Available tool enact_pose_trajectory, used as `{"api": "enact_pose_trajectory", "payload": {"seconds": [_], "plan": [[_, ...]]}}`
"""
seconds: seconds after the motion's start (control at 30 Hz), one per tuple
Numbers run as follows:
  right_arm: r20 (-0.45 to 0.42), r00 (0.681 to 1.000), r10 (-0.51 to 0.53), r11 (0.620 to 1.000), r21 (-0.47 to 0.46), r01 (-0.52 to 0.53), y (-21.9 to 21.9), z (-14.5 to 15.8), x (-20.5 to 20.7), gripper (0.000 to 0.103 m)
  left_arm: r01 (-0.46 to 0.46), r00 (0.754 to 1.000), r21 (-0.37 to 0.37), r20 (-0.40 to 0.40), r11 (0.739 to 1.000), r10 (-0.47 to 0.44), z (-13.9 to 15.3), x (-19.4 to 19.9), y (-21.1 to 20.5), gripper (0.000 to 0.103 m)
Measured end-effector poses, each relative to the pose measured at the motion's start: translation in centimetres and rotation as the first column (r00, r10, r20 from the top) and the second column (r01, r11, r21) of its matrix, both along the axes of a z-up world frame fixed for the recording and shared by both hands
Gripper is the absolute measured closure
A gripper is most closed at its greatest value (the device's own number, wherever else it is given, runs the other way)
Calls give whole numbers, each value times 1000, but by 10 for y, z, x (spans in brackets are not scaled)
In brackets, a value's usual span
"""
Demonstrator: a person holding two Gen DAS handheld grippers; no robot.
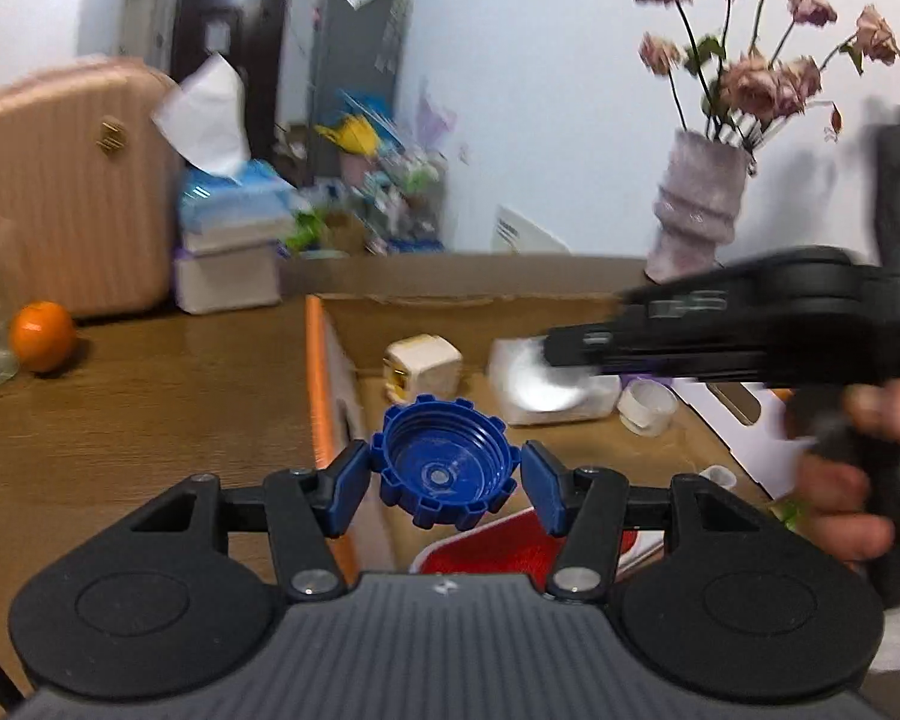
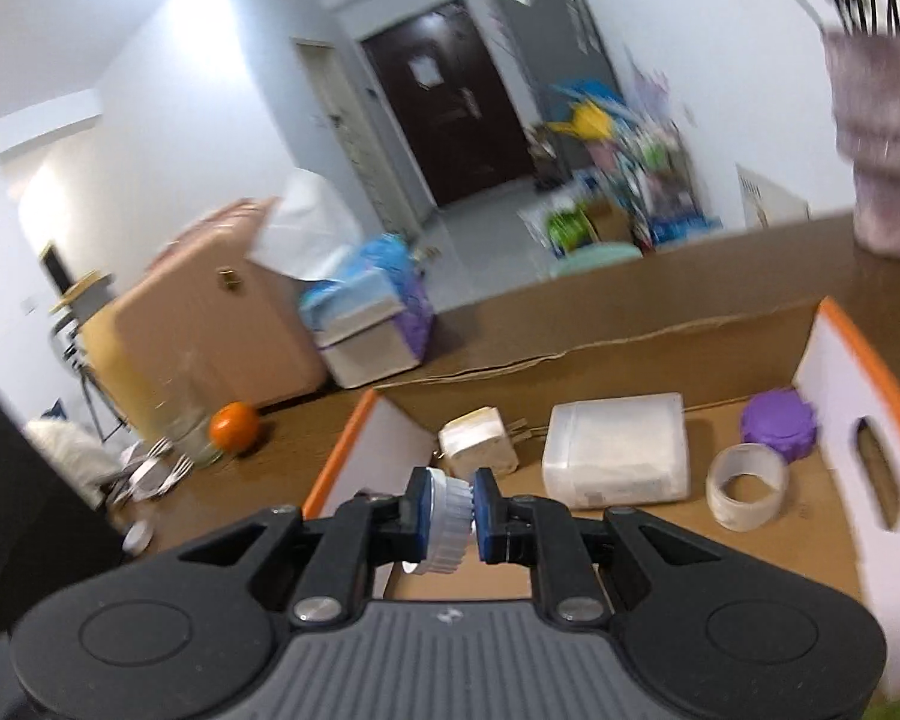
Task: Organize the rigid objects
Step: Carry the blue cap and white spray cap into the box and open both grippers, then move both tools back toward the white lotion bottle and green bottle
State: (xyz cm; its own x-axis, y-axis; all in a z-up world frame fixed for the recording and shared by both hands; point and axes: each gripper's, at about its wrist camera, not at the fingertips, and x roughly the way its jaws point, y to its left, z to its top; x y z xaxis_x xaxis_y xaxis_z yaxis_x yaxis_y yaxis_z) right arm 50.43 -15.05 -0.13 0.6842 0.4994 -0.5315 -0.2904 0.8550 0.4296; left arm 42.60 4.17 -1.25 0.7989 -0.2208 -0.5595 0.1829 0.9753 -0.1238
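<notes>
**Ana:** Left wrist view first: how far along is the sorting?

**Ben:** Partway, I judge. The left hand-held gripper (image 1: 444,483) holds a blue cap (image 1: 444,462) between its pads, jaws set about midway, right over the near wall of the cardboard box (image 1: 315,372). The cap is not dropped yet.

**Ana:** And the other one?

**Ben:** The right hand-held gripper (image 2: 453,519) is pinched almost fully closed on a white cap (image 2: 447,525), gripped across its flat faces, above the box's near left corner.

**Ana:** What do the caps look like?

**Ben:** The blue one is open side up, threaded inside, with chunky ribs round the rim. The white one is finely ridged, thin, stood on edge.

**Ana:** What already lies beyond the fingers?

**Ben:** Just ahead, a cream plug adapter (image 2: 479,441); to its right a clear plastic container (image 2: 615,450), then a tape ring (image 2: 747,495) and a purple lid (image 2: 779,425) by the far right wall.

**Ana:** Anything left outside?

**Ben:** Further left on the tabletop (image 2: 258,480), a small lid (image 2: 138,536), a glass jar (image 2: 189,426) and an orange (image 2: 234,427); whether those belong to the job I cannot tell.
</notes>
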Motion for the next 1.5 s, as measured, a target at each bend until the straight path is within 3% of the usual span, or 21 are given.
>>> {"api": "enact_pose_trajectory", "payload": {"seconds": [0.1, 0.2, 0.33, 0.4, 0.57, 0.73, 0.9, 1.07, 1.3, 1.5], "plan": [[-51, 997, -50, 997, -69, 46, 17, -22, 30, 89, -7, 999, 28, -42, 1000, 8, -11, 23, -1, 46], [-87, 994, -61, 986, -162, 47, 32, -41, 47, 86, 24, 999, 76, -27, 997, -21, -17, 31, -6, 45], [-132, 991, -30, 984, -178, 6, 37, -51, 52, 78, 53, 998, 80, -34, 995, -51, -18, 31, -8, 42], [-104, 994, -33, 981, -194, 12, 38, -45, 47, 66, 52, 998, 72, -30, 996, -50, -16, 28, -6, 36], [-26, 999, -28, 970, -241, 21, 27, -19, 28, 63, 17, 1000, 25, -14, 1000, -17, 3, 12, 6, 29], [29, 999, -33, 962, -269, 40, 6, 10, 1, 62, -18, 1000, 37, 25, 999, 17, 32, -15, 12, 23], [99, 994, -37, 960, -273, 63, -21, 45, -43, 52, -24, 997, 54, 73, 998, 20, 60, -53, 5, 19], [165, 986, -2, 946, -319, 55, -39, 62, -100, 48, -42, 992, 46, 122, 998, 36, 75, -98, 0, 15], [257, 965, 47, 919, -389, 59, -57, 50, -192, 45, -136, 966, 67, 228, 988, 117, 59, -187, -14, 9], [311, 950, 16, 925, -365, 104, -78, 29, -261, 41, -142, 938, 63, 327, 988, 114, 42, -261, -34, 4]]}}
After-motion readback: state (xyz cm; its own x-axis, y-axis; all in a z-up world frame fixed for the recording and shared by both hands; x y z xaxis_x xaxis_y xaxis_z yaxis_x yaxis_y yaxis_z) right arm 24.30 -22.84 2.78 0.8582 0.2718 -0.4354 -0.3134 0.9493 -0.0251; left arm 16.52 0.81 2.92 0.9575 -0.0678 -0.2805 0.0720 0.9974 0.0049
